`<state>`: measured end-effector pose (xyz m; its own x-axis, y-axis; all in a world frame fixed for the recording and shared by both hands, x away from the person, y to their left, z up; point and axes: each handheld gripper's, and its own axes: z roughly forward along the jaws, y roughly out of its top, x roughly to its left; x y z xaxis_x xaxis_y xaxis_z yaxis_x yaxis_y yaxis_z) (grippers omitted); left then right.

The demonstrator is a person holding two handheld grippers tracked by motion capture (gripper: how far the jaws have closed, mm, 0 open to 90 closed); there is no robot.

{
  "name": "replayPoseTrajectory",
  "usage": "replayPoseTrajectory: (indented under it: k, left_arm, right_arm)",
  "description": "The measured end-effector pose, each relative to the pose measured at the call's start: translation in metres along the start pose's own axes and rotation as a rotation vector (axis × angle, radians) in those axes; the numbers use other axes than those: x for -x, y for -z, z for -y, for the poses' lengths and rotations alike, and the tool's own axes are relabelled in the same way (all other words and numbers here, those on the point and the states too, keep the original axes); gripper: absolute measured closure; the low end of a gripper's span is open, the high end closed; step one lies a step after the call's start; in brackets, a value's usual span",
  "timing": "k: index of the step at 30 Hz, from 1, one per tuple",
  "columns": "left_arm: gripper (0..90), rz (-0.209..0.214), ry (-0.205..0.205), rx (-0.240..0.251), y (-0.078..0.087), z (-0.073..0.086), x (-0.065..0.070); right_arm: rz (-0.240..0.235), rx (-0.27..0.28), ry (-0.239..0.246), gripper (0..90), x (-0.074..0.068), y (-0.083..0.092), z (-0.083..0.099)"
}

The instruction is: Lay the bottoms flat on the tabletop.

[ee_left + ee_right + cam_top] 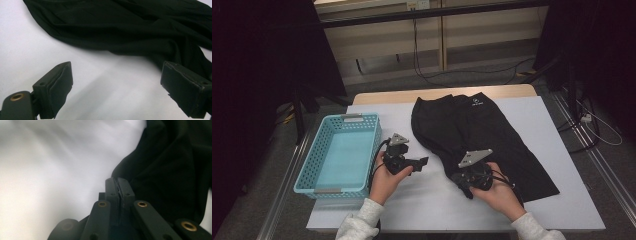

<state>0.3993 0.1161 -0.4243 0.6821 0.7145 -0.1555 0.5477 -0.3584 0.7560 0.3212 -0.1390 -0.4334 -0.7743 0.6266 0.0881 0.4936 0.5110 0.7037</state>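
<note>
The black garment (477, 135) lies spread flat on the white table (422, 200), with soft folds and a small white logo at its far edge. Your right gripper (468, 192) is closed at its near edge; whether it pinches cloth is not clear. Your left gripper (426, 161) stands wide open, holding nothing, just beside the cloth.

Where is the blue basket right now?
In the high view, the blue basket sits on the table's left side, just left of the left gripper, away from the black garment.

Matt black cloth garment (482, 130) — soft, creased — on a smooth white tabletop (562, 200), beside a perforated turquoise plastic basket (312, 160).
</note>
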Motion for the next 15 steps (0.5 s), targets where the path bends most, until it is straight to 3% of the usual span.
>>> replayPoseTrajectory:
  k: [4,10,12,15]
  left_arm:
    - [10.9,0.002,-0.005,-0.003,0.0,0.0,0.001]
    - [10.9,0.012,-0.014,-0.014,-0.003,0.001,0.004]
    - [10.9,0.015,-0.012,-0.019,-0.005,0.002,0.005]
    - [10.9,0.01,-0.012,-0.013,-0.005,0.001,0.005]
  right_arm:
    - [-0.003,0.012,0.018,81.6,-0.006,0.001,0.0]
    - [0.044,0.003,-0.022,89.4,0.008,0.011,0.008]
    - [0.048,0.026,-0.05,83.5,0.013,0.015,0.011]
    - [0.036,0.029,-0.039,73.2,0.01,0.013,0.011]
